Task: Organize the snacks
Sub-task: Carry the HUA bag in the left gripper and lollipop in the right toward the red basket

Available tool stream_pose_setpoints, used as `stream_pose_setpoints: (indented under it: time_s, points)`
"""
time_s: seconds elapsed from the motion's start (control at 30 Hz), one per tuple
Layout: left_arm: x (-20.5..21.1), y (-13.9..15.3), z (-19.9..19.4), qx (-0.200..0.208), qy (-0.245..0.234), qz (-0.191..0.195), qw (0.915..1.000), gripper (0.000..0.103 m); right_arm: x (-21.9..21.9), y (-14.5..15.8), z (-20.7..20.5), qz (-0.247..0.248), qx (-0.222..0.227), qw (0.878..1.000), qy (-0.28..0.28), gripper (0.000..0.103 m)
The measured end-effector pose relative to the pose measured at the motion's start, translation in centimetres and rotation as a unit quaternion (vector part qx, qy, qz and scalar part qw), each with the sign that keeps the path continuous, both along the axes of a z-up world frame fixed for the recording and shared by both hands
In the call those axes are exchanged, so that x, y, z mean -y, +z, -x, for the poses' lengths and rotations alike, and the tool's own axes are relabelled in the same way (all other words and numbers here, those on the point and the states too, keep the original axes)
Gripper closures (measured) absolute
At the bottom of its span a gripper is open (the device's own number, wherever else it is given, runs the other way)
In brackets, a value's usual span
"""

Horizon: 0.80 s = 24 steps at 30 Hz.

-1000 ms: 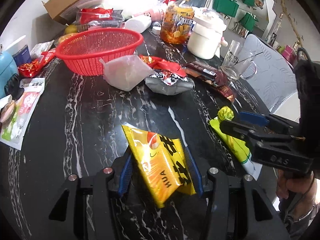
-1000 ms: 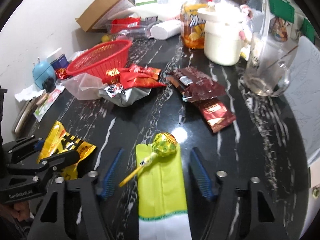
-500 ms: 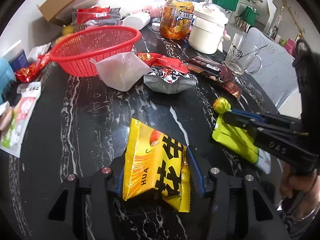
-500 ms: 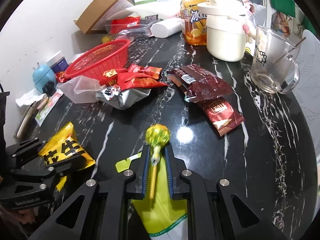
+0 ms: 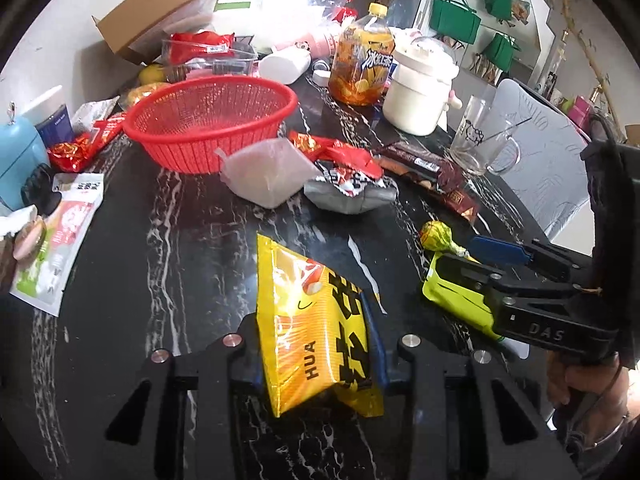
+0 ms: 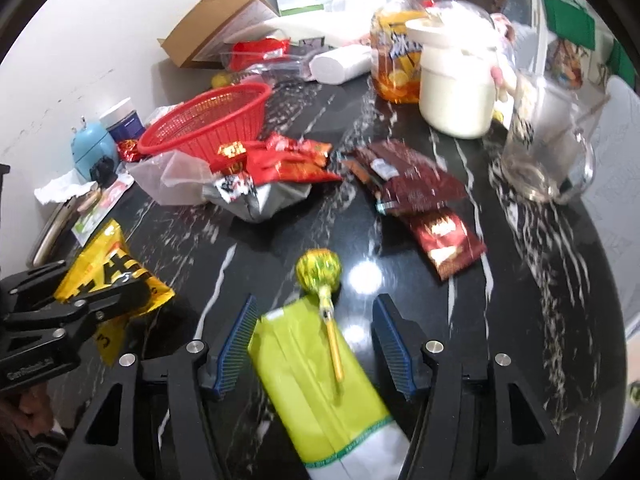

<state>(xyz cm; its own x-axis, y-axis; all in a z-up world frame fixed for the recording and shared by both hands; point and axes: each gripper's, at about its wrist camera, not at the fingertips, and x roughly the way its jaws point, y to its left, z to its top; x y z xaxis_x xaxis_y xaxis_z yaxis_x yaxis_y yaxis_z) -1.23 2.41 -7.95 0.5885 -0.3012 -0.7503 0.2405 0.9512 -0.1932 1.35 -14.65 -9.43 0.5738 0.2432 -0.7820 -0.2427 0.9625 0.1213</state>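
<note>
The left gripper closes its jaws on a yellow snack bag over the black marble table; a red basket sits beyond

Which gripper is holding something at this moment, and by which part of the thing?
The left gripper is closing on the yellow packet, pads on its two side edges near the bottom. The right gripper is opening and holds nothing; the lollipop lies between its fingers.
</note>
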Motion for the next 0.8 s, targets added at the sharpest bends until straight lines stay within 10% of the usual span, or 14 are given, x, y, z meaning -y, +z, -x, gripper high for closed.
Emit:
stream_pose_setpoints:
  time_s: [0.17, 0.33, 0.8]
  points:
    - [-0.5, 0.6, -0.5, 0.002, 0.007, 0.002, 1.0000, 0.066, -0.4, -0.1, -1.7, 0.010, -0.001, 1.000, 0.001, 0.045]
    - [-0.8, 1.0, -1.4, 0.001, 0.013, -0.001, 0.9999, 0.066, -0.8, -0.8, -2.8, 0.011, -0.024, 1.000, 0.011, 0.077]
    - [-0.9, 3.8, -2.2, 0.027, 0.004, 0.014, 0.9995, 0.066, -1.3, 2.2, -1.4, -0.022, -0.021, 0.999, 0.034, 0.078]
